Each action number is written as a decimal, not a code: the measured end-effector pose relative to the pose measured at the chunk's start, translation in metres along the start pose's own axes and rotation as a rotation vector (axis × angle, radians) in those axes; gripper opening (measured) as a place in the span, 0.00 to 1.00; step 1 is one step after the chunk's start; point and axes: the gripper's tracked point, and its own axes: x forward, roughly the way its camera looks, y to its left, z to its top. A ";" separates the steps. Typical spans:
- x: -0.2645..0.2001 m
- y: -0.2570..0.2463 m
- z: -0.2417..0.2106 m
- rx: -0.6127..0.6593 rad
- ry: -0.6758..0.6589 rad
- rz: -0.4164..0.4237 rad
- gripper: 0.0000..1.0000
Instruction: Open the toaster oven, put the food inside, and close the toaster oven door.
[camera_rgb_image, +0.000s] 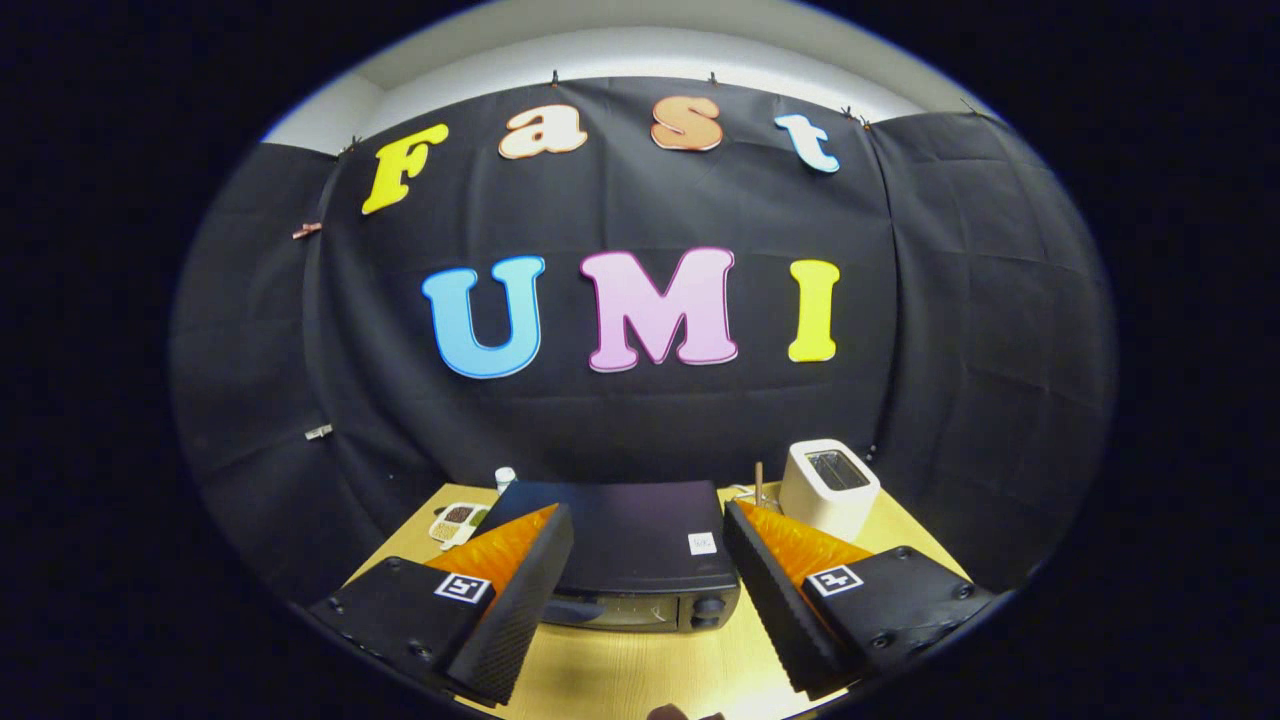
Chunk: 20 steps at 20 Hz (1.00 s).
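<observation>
A black toaster oven (625, 545) sits on the wooden table (640, 665), just ahead of my fingers and framed between them. I see its top from above, plus a strip of its front with the glass door (615, 610) and two knobs (708, 612). The door looks closed. My gripper (648, 555) hangs above the table in front of the oven, open wide, with nothing between its fingers. A small plate of food (458, 520) lies on the table to the left of the oven, partly hidden behind my left finger (520, 600).
A white pop-up toaster (828, 487) stands beyond my right finger at the table's back right. A thin wooden stick (758, 484) rises beside it. A small white bottle (505, 478) stands behind the oven at the back left. Black cloth walls close the booth.
</observation>
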 end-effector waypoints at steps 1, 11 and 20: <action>-0.004 -0.005 0.012 0.013 -0.018 -0.004 0.98; -0.033 -0.061 0.075 0.046 -0.152 -0.060 0.98; -0.044 -0.069 0.076 -0.005 -0.150 -0.073 0.98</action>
